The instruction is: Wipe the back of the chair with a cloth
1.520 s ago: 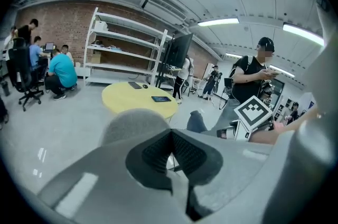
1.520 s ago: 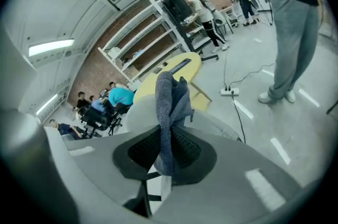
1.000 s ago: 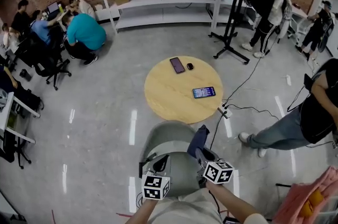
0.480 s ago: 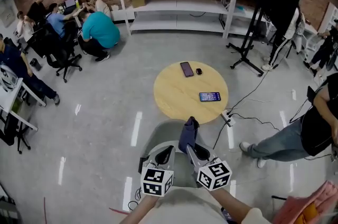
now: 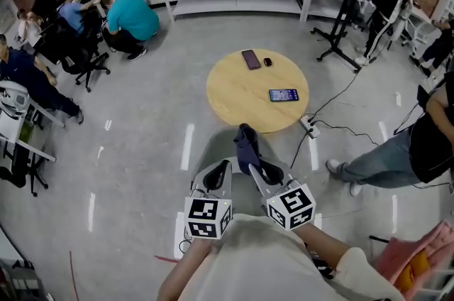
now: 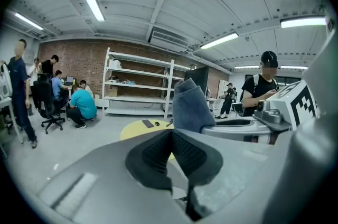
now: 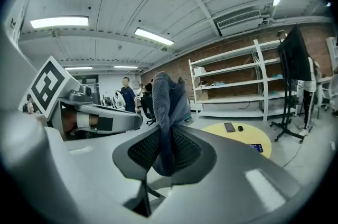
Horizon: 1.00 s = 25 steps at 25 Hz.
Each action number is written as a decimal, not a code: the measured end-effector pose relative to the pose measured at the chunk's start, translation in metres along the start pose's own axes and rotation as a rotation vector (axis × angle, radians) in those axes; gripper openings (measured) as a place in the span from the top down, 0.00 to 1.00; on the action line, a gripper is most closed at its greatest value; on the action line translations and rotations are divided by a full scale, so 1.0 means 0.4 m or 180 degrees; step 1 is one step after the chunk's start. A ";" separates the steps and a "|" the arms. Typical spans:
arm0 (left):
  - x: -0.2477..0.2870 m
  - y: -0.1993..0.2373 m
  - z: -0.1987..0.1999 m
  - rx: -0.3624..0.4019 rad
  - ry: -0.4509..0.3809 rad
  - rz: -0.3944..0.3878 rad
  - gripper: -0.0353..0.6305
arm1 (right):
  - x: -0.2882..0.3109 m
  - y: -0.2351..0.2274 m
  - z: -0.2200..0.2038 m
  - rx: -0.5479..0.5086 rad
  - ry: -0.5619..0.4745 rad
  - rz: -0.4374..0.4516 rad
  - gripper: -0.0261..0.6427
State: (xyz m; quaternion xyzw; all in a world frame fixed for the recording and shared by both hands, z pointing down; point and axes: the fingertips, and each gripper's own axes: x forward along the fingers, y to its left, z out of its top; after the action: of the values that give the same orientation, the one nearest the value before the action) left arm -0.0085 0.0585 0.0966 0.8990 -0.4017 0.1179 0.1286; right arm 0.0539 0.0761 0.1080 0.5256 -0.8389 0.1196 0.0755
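A: What's the right gripper [image 7: 163, 151] doing?
B: It's clamped on the cloth [image 7: 168, 104], which stands straight out along its jaws.
A: And the left gripper [image 6: 171, 149]?
B: Closed on nothing, just to the cloth's left.
A: Where's the chair back?
B: I can't pick it out. It's probably beneath both grippers, short of the round table [image 5: 237, 97].

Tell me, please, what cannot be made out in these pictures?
- Chair: not clearly seen in any view; the torso fills the lower middle of the head view.
- Cloth: its lower end is hidden between the fingers of the right gripper.
- Small dark item on the table: too small to identify in the head view.
- Person at right: cut off by the head view's edge.
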 end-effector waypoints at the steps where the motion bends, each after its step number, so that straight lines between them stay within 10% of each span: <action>1: 0.000 0.005 -0.003 0.0002 0.0000 0.0019 0.95 | 0.001 -0.002 -0.003 0.0025 0.0002 0.0005 0.86; 25: -0.055 -0.054 -0.067 -0.0020 0.0108 -0.0055 0.95 | -0.004 0.053 -0.053 0.0332 0.0188 0.0190 0.86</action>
State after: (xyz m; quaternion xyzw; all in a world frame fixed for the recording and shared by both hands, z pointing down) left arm -0.0095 0.0966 0.1119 0.8999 -0.3920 0.1307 0.1392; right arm 0.0356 0.0921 0.1255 0.4998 -0.8442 0.1809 0.0691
